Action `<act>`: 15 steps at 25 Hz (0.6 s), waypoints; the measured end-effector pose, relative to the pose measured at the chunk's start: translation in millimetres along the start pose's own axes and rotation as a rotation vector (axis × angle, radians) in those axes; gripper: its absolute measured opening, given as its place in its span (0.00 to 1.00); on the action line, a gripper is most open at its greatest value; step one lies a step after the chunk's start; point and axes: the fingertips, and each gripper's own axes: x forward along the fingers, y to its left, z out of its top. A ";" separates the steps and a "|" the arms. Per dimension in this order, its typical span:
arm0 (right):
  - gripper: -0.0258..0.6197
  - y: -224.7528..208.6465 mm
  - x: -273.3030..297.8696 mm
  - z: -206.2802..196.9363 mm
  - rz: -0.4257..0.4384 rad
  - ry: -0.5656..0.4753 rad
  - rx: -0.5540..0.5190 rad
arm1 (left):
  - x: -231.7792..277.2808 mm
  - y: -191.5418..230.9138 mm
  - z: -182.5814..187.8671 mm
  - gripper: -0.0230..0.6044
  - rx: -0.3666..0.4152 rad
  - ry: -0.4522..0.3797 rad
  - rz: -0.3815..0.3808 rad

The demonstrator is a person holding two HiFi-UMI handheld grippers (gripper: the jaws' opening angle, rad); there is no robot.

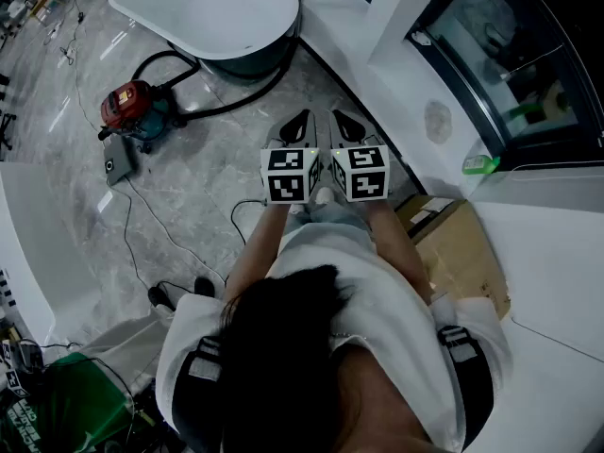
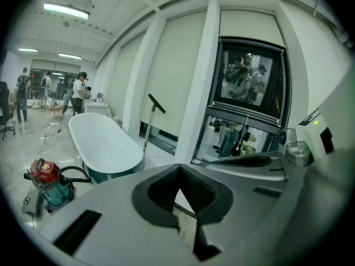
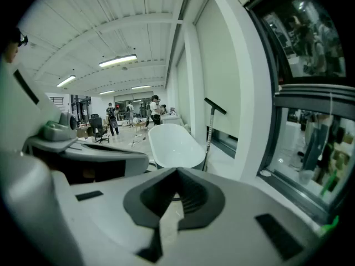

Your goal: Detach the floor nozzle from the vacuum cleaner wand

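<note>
Two tongs are held side by side near the tub [image 1: 198, 17], pointing toward it and slightly down. The left tongs [image 1: 298, 125] are pressed together with nothing between them. The right tongs [image 1: 345, 125] are pressed together too, also empty. Each carries one marker cube, two in all: the left cube [image 1: 290, 175] and the right cube [image 1: 360, 172].

One red vacuum [image 1: 132, 109] sits on the floor [image 1: 208, 168] left of the tub, well apart from both tongs. One black hose [image 1: 236, 102] runs from it along the tub's near side.

One wand [image 2: 147, 129] stands upright against the wall [image 2: 166, 71] just beside the tub's right end. One nozzle [image 2: 156, 103] sits tilted on its upper end, joined to it. Neither tongs touch them.

One cardboard box [image 1: 458, 243] lies right of the person [image 1: 330, 347], farther from the tub than the tongs. A few other people stand far beyond the tub, too small to count.
</note>
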 end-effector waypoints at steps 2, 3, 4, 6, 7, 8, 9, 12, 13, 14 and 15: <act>0.06 2.2 2.0 -0.7 0.004 0.002 0.001 | 0.5 2.5 0.4 0.04 -0.003 -0.003 0.000; 0.06 3.2 3.2 -0.6 0.005 0.003 0.001 | 0.7 4.0 0.5 0.04 -0.004 -0.003 0.001; 0.06 4.0 4.3 -0.3 0.005 0.004 -0.001 | 0.8 5.7 0.4 0.04 -0.005 -0.002 0.001; 0.06 4.9 6.8 0.8 0.001 0.005 -0.003 | 1.4 9.0 0.2 0.04 -0.006 0.002 0.001; 0.06 5.7 8.3 1.6 0.001 0.005 -0.002 | 1.8 10.7 0.5 0.04 -0.006 0.003 0.000; 0.06 6.9 9.7 2.4 0.001 0.004 0.000 | 2.2 12.3 0.7 0.04 -0.008 0.004 -0.001; 0.06 8.5 10.8 3.1 0.002 0.001 0.003 | 2.5 13.6 0.7 0.04 -0.012 0.006 -0.004; 0.06 14.3 13.5 7.1 0.008 -0.017 0.021 | 4.2 15.6 3.0 0.04 -0.016 0.010 -0.020; 0.06 15.6 15.0 9.4 0.010 -0.023 0.028 | 5.4 16.9 5.0 0.04 -0.008 0.009 -0.023; 0.06 16.6 16.9 12.1 0.010 -0.029 0.036 | 6.6 19.0 6.9 0.04 -0.001 0.008 -0.026; 0.06 17.3 18.7 14.5 0.009 -0.034 0.045 | 7.4 21.4 8.5 0.04 0.003 0.007 -0.030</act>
